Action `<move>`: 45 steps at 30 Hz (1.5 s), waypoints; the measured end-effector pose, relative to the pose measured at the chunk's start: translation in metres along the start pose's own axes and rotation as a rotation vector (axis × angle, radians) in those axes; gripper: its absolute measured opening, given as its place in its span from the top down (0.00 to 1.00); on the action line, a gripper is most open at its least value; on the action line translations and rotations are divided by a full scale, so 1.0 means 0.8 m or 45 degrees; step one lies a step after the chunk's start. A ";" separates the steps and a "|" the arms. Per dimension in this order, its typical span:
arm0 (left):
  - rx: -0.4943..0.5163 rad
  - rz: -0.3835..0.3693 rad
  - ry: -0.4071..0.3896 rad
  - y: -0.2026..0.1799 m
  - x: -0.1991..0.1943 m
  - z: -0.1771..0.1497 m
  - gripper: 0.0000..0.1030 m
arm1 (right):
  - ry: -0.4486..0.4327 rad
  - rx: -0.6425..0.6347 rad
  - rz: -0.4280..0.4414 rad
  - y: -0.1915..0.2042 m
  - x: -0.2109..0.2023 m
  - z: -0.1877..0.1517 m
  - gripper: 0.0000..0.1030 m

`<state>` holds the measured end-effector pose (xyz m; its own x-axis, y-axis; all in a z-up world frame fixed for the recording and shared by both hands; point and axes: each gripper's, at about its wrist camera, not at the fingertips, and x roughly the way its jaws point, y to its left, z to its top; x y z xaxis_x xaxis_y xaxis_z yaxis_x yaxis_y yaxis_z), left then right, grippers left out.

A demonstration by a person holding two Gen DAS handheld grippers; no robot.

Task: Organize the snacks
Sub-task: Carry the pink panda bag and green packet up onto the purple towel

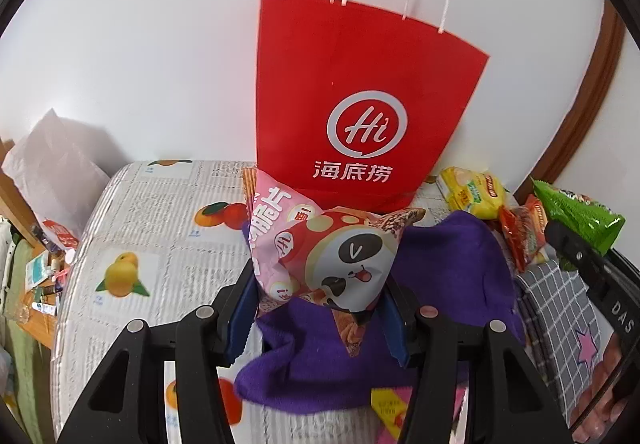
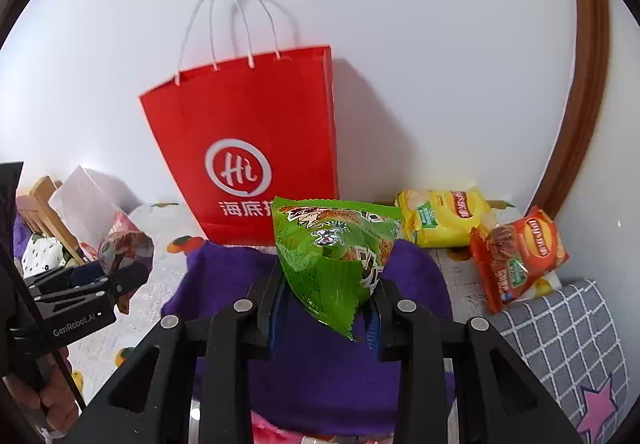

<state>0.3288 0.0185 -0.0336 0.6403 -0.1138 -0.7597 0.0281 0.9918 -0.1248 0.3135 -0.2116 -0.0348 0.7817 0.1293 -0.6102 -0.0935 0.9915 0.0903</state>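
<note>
A tall red paper bag [image 1: 352,100] with white twine handles stands upright against a white wall, at the back of a surface covered in a fruit-print cloth [image 1: 132,228]. In front of the red paper bag, the left claw [image 1: 320,308] is clamped on a pink snack packet [image 1: 320,256] printed with a cartoon panda face, holding it up above a purple cloth [image 1: 452,276] that lies spread at the bag's foot. Seen from the right wrist, the right claw [image 2: 326,318] is clamped on a green snack packet [image 2: 332,248], also raised over the purple cloth and just in front of the red paper bag's lower right corner. To the right of the red paper bag, a yellow snack packet [image 2: 444,218] lies on the fruit-print cloth close to the wall, with an orange snack packet [image 2: 518,256] just beside it, nearer the camera. A grey checked fabric [image 2: 560,328] with a pink star lies further right of the bag, beyond the purple cloth. Far left of the bag sits a pale plastic bag [image 1: 56,160].
</note>
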 end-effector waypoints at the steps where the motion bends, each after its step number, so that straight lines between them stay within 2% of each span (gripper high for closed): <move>1: 0.005 0.007 0.004 -0.002 0.007 0.002 0.49 | 0.010 0.007 0.001 -0.003 0.007 0.001 0.69; 6: 0.016 0.008 0.038 -0.003 0.041 0.003 0.49 | 0.086 0.060 0.031 -0.018 0.051 0.002 0.69; 11: 0.033 0.029 0.061 0.001 0.059 0.004 0.49 | 0.105 0.069 0.038 -0.023 0.073 0.008 0.69; 19: 0.017 0.018 0.141 0.005 0.089 -0.003 0.49 | 0.204 0.004 0.033 -0.027 0.100 -0.001 0.68; 31: 0.016 0.059 0.159 0.004 0.100 -0.005 0.48 | 0.380 0.010 -0.021 -0.054 0.133 -0.016 0.68; 45: 0.051 0.054 0.175 -0.010 0.107 -0.012 0.47 | 0.473 -0.022 -0.022 -0.046 0.148 -0.024 0.68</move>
<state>0.3761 0.0001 -0.1032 0.5308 -0.0757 -0.8441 0.0355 0.9971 -0.0671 0.3978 -0.2322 -0.1254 0.5066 0.1054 -0.8557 -0.0951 0.9933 0.0660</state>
